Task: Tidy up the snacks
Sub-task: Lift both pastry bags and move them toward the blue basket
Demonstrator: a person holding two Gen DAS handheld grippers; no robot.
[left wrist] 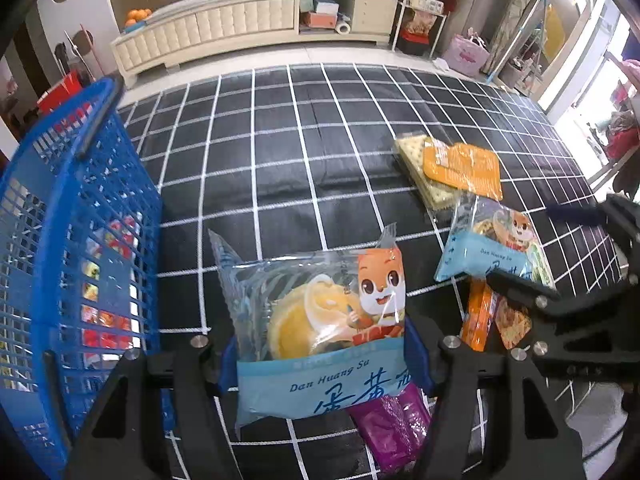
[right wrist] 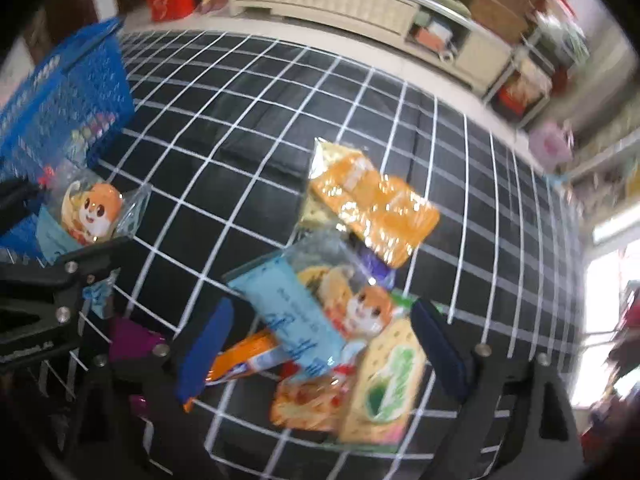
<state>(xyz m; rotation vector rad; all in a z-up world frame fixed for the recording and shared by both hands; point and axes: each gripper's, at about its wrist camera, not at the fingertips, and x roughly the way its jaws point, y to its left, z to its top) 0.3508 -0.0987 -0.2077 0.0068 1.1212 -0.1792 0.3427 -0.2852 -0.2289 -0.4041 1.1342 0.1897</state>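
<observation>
while the left gripper (left wrist: 326,354) has its fingers clamped on a yolk pastry pack (left wrist: 320,320), lifted off the counter (left wrist: 280,140) just beside the blue basket (left wrist: 80,208), the job looks maybe half done. thru the basket's mesh wall a few colourful wrappers show, so some snacks are prob. already inside; can't count them. this pack isn't over the rim yet, so it's not in. the right gripper (right wrist: 324,344) has its fingers spread wide, not holding anything, w/ the rest of the pile between and under them: a second pastry pack (right wrist: 316,300), an orange cracker pack (right wrist: 376,208) further out w/ pale crackers under it, a green cracker pack (right wrist: 384,380), a red-orange snack bag (right wrist: 308,400), and an orange stick pack (right wrist: 244,356). a purple pack (left wrist: 396,428) lies below the left gripper's load. so approx. six or seven items left on the grid cloth, all bunched on the right side, well apart from the basket. right view is blurred, so exact contact between the right fingers and the second pastry pack is hard to tell; they look to straddle it, not touch.
</observation>
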